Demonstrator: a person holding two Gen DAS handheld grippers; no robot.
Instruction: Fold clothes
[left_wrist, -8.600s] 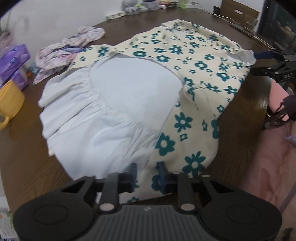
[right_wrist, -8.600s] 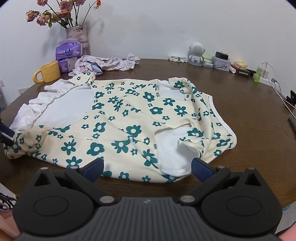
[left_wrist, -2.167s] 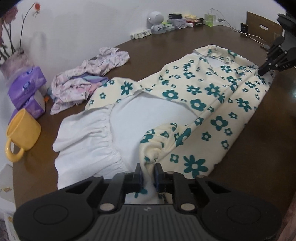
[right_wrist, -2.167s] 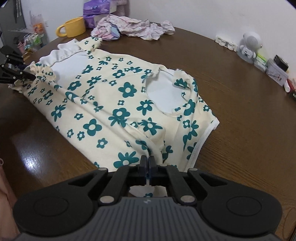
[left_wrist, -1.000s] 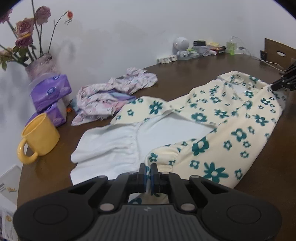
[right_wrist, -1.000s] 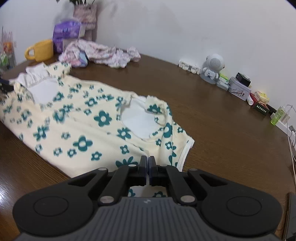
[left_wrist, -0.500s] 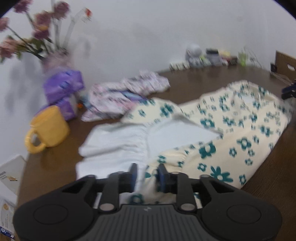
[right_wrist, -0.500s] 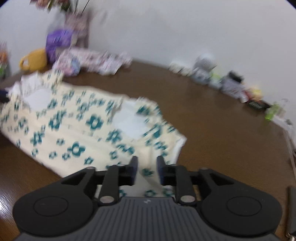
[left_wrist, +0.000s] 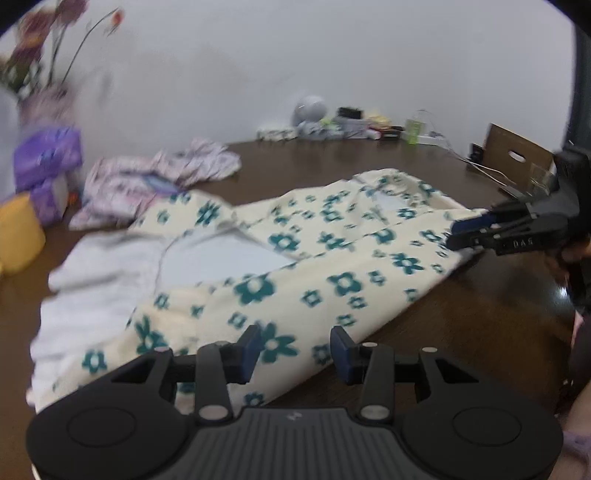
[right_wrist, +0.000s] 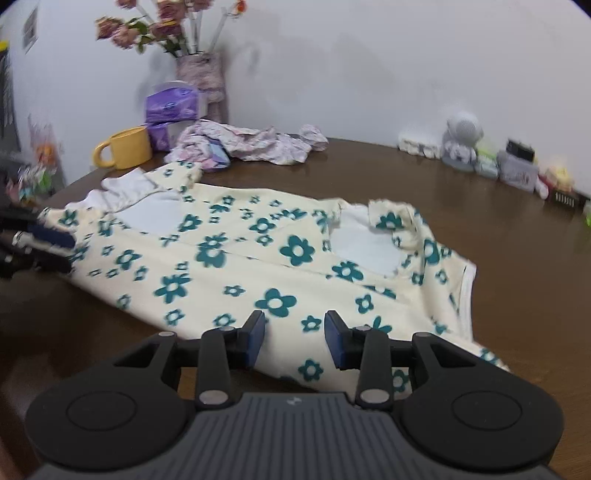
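Observation:
A cream dress with teal flowers (left_wrist: 332, 258) lies folded lengthwise on the brown table (right_wrist: 517, 258), its white lining (left_wrist: 110, 280) showing at the skirt end. My left gripper (left_wrist: 295, 350) hovers over the near folded edge at that end. Its jaws are opening; cloth lies under the gap, and the pads do not press on it. My right gripper (right_wrist: 295, 338) stands open over the near edge of the dress (right_wrist: 240, 273) at the neckline end, holding nothing. Each gripper shows in the other's view, the right gripper (left_wrist: 458, 236) at the right and the left gripper (right_wrist: 48, 240) at the left.
Behind the dress lie a crumpled pink floral garment (right_wrist: 251, 144), a yellow mug (right_wrist: 127, 147), purple tissue packs (right_wrist: 170, 107) and a vase of flowers (right_wrist: 201, 77). Small items (right_wrist: 461, 144) line the wall. A cardboard box (left_wrist: 517, 162) and cables sit at the far right.
Both grippers went from shut on the dress's edge to open and let it go. The cloth now rests flat on the table, and both views have shifted back slightly.

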